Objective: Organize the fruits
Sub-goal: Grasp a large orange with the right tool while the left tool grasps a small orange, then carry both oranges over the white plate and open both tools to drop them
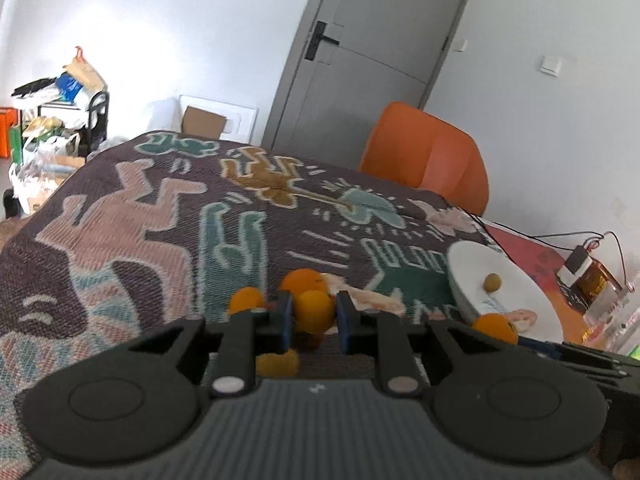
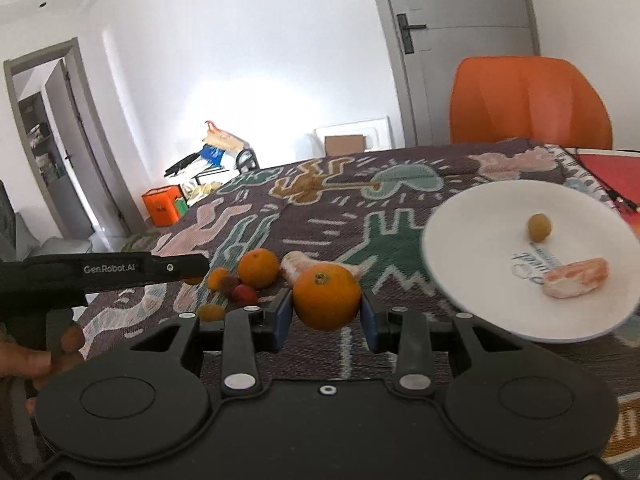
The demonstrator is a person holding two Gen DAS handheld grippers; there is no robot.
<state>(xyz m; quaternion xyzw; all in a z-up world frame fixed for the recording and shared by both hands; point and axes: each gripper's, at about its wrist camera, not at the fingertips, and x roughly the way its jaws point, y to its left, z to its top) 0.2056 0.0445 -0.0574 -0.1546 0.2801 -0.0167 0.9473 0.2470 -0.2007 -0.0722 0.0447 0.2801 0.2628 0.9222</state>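
I have the orange point(image 2: 326, 297) held between my right gripper point(image 2: 326, 314) jaws, the white plate point(image 2: 472, 240) just ahead to its right, while my left gripper point(image 1: 313, 314) jaws clamp a small orange fruit point(image 1: 313, 310) farther away.

Two oranges point(image 2: 327, 297) point(image 1: 315, 311) are held aloft; others lie on the cloth beside a white plate point(image 2: 480, 240).

White lettering "GenRobot.AI" stands on the black left tongs point(image 2: 176, 269); the plate's point(image 2: 480, 216) blue print is unreadable.
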